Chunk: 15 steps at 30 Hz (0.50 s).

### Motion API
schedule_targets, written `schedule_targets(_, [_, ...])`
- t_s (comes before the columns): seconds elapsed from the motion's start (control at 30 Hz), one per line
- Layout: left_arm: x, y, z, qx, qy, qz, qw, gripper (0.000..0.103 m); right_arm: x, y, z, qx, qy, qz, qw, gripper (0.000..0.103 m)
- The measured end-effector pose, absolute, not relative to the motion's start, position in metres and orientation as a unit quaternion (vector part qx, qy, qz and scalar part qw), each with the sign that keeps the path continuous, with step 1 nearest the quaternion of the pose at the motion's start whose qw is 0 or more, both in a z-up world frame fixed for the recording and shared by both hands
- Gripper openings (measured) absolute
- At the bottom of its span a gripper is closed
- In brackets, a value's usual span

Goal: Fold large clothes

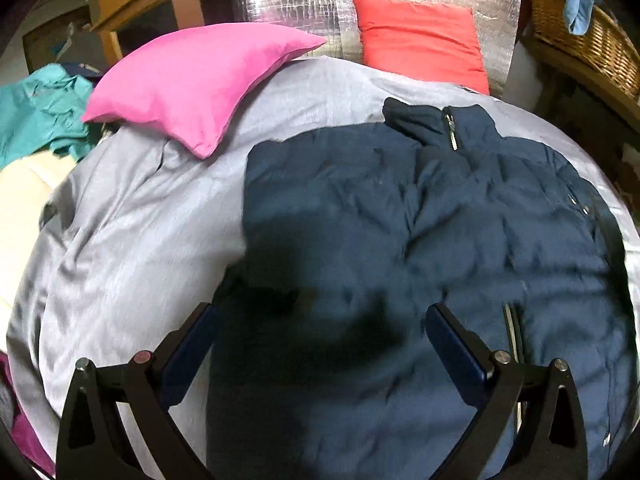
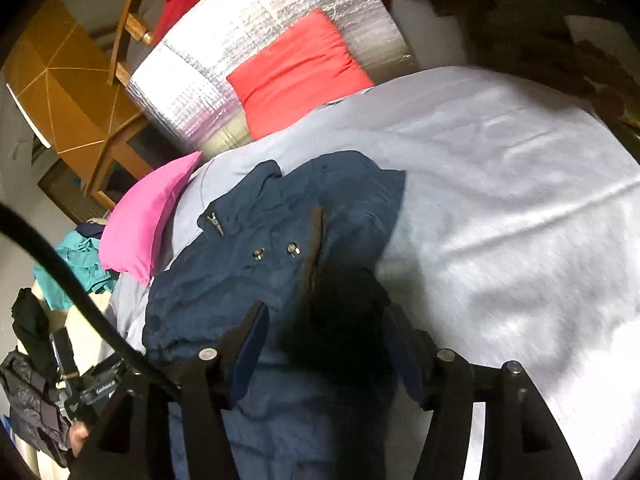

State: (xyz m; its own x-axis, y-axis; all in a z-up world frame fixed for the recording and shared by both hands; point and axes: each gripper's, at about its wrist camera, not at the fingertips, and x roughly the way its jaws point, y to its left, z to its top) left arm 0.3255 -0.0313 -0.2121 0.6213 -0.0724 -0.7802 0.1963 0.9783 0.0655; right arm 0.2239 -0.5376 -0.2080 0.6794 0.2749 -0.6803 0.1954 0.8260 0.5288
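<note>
At the far left of the left wrist view a teal garment [image 1: 38,116] lay crumpled off the edge of the bed, with a pink pillow [image 1: 192,84] resting on the grey sheet [image 1: 132,216] just to its right. Further right and far back, a red pillow [image 1: 420,36] leaned against a silver quilted panel [image 1: 296,4]. The navy padded jacket [image 1: 400,220] lay spread on the sheet toward the right side of that view, collar at the far end with its zipper pull [image 1: 451,132] showing, two snap studs [image 1: 579,205] near its right edge, and its hem nearest the cameras. The left gripper [image 1: 320,324] hovered over the jacket's near left part with its jaws spread wide and nothing between them. In the right wrist view the right gripper [image 2: 324,324] hung above the jacket's near right edge, jaws released and parted, no cloth pinched between them. A wicker basket [image 1: 588,40] stood far right. The jacket looked soft, puffy and light but bulky, with a smooth shell likely to slip and spring back open. A pinch through a seamed edge, the hem corners or a side seam, would probably hold better than the padded middle.
</note>
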Motion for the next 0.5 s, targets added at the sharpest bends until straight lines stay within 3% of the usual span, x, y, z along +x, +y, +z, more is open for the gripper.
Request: schedule_targets(0.5, [0.179, 0.081, -0.234, -0.029, 0.422, -0.059, 0.904, 0.103, 0.072, -0.515, -0.207, 0.312, 0.366, 0.066, 0.874, 0.071])
